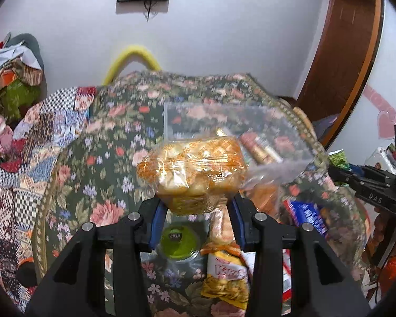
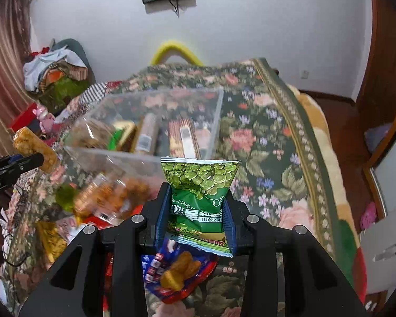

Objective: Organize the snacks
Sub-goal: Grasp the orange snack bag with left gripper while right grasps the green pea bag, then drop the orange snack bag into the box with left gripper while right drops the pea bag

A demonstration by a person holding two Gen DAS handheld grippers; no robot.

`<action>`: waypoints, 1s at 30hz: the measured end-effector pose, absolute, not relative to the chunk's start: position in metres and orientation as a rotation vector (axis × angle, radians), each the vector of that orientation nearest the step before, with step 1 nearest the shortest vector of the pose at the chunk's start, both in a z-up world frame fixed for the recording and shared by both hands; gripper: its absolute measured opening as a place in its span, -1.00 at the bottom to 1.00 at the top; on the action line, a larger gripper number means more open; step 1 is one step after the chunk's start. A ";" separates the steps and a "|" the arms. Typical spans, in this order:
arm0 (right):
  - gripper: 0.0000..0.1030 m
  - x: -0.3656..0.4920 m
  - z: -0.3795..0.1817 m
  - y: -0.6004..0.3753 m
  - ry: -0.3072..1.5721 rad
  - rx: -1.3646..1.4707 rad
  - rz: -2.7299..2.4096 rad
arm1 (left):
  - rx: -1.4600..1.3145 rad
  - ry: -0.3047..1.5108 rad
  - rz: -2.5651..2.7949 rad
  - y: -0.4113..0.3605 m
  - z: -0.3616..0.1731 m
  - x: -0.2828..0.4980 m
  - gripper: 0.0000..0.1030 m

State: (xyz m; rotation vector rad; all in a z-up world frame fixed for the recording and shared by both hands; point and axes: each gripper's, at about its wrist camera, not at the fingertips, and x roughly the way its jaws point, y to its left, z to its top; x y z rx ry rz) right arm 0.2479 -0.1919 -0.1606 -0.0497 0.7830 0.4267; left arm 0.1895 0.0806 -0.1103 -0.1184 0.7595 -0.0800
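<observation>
My left gripper (image 1: 196, 206) is shut on an orange-patterned clear pack of biscuits (image 1: 192, 171), held above the floral cloth in front of a clear plastic box (image 1: 171, 121). My right gripper (image 2: 198, 211) is shut on a green pea snack bag (image 2: 200, 185), held just in front of the same clear box (image 2: 219, 111), which holds several snack packs. The left gripper with its biscuit pack (image 2: 34, 148) shows at the left edge of the right wrist view. The right gripper (image 1: 369, 182) shows at the right edge of the left wrist view.
Loose snacks lie on the floral tablecloth (image 1: 105, 158) below: a green-lidded cup (image 1: 178, 240), a yellow chip bag (image 1: 227, 274), a blue-and-red bag (image 2: 177, 269). A yellow chair back (image 2: 175, 50) stands behind the table. Clothes pile (image 2: 52, 71) at left; door (image 1: 343, 47) at right.
</observation>
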 end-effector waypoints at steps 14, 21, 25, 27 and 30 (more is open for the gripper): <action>-0.36 0.264 -0.116 -0.173 0.650 -0.043 0.467 | -0.064 0.676 -0.080 0.073 -0.070 0.232 -0.16; -0.35 0.287 -0.113 -0.152 0.631 -0.047 0.478 | -0.147 0.709 -0.058 0.086 -0.084 0.273 -0.16; -0.36 0.301 -0.120 -0.138 0.655 -0.048 0.496 | -0.167 0.739 -0.047 0.091 -0.096 0.296 -0.16; -0.35 0.308 -0.127 -0.128 0.669 -0.058 0.502 | -0.167 0.756 -0.039 0.093 -0.103 0.308 -0.17; -0.35 0.319 -0.136 -0.120 0.696 -0.062 0.510 | -0.155 0.776 -0.028 0.094 -0.112 0.322 -0.16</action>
